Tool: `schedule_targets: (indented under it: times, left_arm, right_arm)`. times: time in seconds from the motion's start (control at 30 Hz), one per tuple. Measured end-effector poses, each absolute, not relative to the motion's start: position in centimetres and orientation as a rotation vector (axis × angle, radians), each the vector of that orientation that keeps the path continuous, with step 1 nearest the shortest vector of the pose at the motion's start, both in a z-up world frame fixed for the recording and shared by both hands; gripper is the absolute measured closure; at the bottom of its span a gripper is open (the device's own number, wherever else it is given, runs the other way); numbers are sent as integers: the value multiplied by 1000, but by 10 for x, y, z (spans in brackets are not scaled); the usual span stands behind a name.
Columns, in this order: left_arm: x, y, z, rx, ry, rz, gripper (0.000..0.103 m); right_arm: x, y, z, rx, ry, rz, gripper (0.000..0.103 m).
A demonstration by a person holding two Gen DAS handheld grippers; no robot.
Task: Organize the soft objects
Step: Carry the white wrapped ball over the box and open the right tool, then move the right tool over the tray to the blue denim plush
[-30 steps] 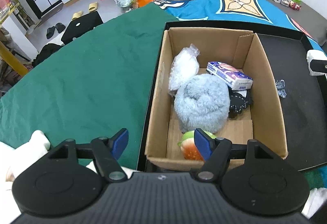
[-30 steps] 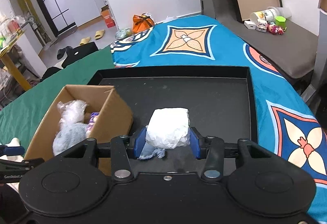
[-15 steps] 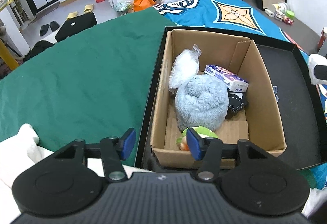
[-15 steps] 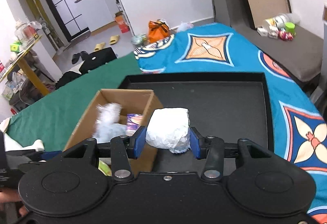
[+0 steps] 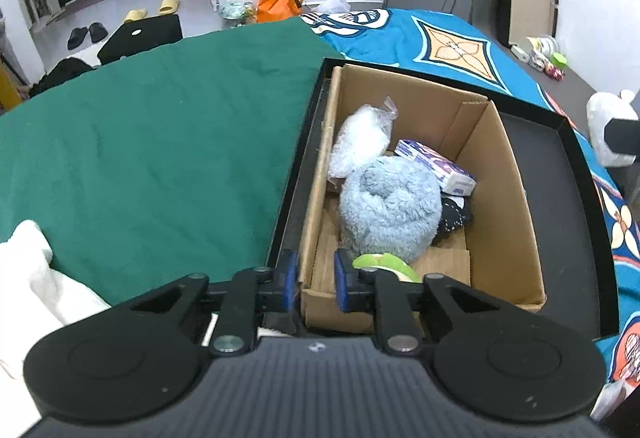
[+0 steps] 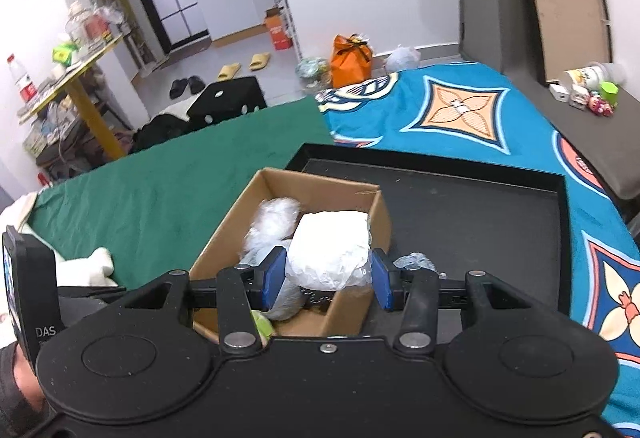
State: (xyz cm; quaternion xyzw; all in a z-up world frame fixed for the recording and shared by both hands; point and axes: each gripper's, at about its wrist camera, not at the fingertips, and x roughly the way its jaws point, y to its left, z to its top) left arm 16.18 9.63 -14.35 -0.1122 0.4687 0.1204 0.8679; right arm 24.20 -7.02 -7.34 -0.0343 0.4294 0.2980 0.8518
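Gripping a white plastic-wrapped bundle (image 6: 328, 252), the right tongs (image 6: 328, 280) hold it across its width, above the near end of the cardboard box (image 6: 376, 214), which sits in a black tray (image 6: 480, 206). The bundle looks light, soft and crinkly (its film is probably slippery), so a mid-body hold suits it. Its long axis appears to run away from the camera, toward the box's far wall. The left tongs (image 5: 312, 280) have just been closing; they now straddle the box's near-left wall (image 5: 316, 238), but whether the pads press it cannot be told.
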Motion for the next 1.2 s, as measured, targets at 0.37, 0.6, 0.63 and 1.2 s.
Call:
schedule_targets:
  times: [0.37, 0.6, 0.63, 1.2]
  left_arm:
    - [159, 107, -147, -290, 958, 248, 95]
    - [156, 112, -148, -313, 949, 241, 95]
    - [156, 113, -148, -320, 949, 240, 95]
    - [161, 108, -143, -288, 997, 232, 94]
  right_arm:
    - [234, -38, -80, -134, 961, 668, 58]
    - [233, -32, -83, -180, 970, 647, 33]
    - [234, -35, -82, -186, 966, 638, 33]
    - [263, -86, -97, -134, 975, 558, 30]
